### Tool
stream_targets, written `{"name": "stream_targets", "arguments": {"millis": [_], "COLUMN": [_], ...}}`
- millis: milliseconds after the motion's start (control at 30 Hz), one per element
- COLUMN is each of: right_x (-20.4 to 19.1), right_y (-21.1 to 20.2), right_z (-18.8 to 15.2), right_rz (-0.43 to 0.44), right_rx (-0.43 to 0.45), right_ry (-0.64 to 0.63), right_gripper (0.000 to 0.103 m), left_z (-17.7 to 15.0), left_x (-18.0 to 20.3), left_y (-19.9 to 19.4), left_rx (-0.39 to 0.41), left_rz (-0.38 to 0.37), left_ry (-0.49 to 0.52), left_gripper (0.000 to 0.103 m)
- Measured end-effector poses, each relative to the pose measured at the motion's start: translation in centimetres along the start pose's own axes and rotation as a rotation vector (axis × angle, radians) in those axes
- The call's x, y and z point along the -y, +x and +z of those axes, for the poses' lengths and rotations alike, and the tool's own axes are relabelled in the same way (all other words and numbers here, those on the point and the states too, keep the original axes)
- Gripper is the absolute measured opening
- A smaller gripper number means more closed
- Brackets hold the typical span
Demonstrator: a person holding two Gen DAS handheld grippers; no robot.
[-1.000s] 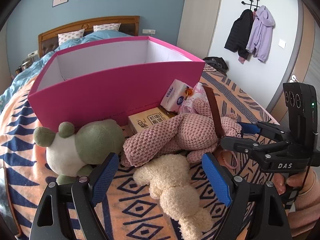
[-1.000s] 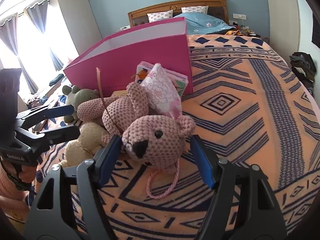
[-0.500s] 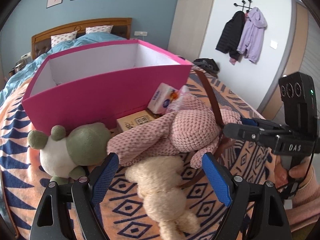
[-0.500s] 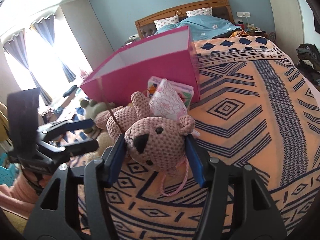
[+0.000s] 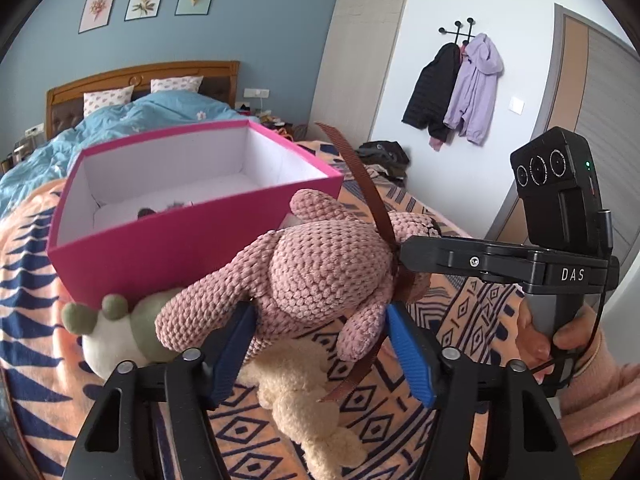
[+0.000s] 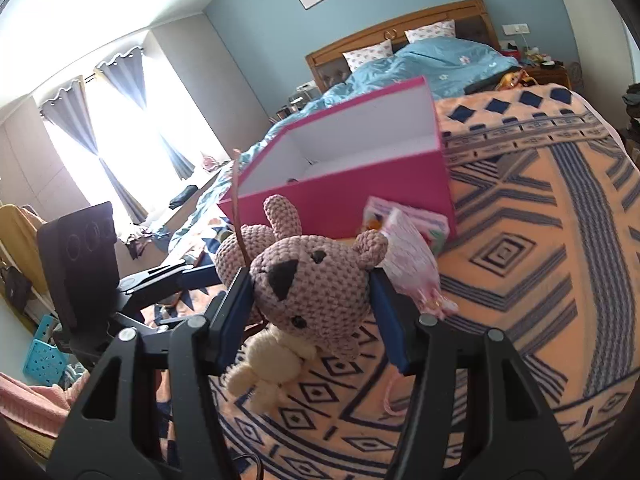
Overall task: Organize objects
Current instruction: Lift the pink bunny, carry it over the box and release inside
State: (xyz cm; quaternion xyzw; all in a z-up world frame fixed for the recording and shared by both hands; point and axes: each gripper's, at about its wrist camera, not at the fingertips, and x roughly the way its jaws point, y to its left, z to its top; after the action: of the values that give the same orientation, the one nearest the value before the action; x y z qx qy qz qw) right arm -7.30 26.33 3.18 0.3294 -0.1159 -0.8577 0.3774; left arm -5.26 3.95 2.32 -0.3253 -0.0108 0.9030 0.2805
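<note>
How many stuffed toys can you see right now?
3. The pink knitted bear is held in both tongs, left tongs and right tongs. The cream plush lies under it. The green-and-white plush sits against the pink box. Others may be hidden.

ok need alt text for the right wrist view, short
The right gripper clamps the head of a pink crocheted bear above a patterned orange blanket. Behind it sits an open pink box; a cream plush toy lies below.
</note>
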Motion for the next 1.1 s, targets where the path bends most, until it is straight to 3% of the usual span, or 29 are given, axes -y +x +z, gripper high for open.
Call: {"name": "stream_targets", "arguments": {"millis": [400,667,1100], "right_x": [-1.6,-3.0,-3.3], "right_y": [1.1,2.5,6.8], "right_z": [2.6,5.9,11.7], "right_rz": [0.066,0.096,0.116], "right_rx": [0.003,0.02,0.021], "right_ry": [-0.027,-0.083,-0.131], "right_gripper": [0.06,0.06,0.06], "left_z": [1.9,4.3,9.2], "left_x": [-1.3,-2.4,-7.5], "left_y": [-2.0,-3.0,-2.7], "left_rx": [0.059,0.094,0.118], "left_rz": [0.041,0.111,0.164], "left_ry": [-0.01,-0.007,-0.074], "left_gripper": [0.068,0.068,0.067]}}
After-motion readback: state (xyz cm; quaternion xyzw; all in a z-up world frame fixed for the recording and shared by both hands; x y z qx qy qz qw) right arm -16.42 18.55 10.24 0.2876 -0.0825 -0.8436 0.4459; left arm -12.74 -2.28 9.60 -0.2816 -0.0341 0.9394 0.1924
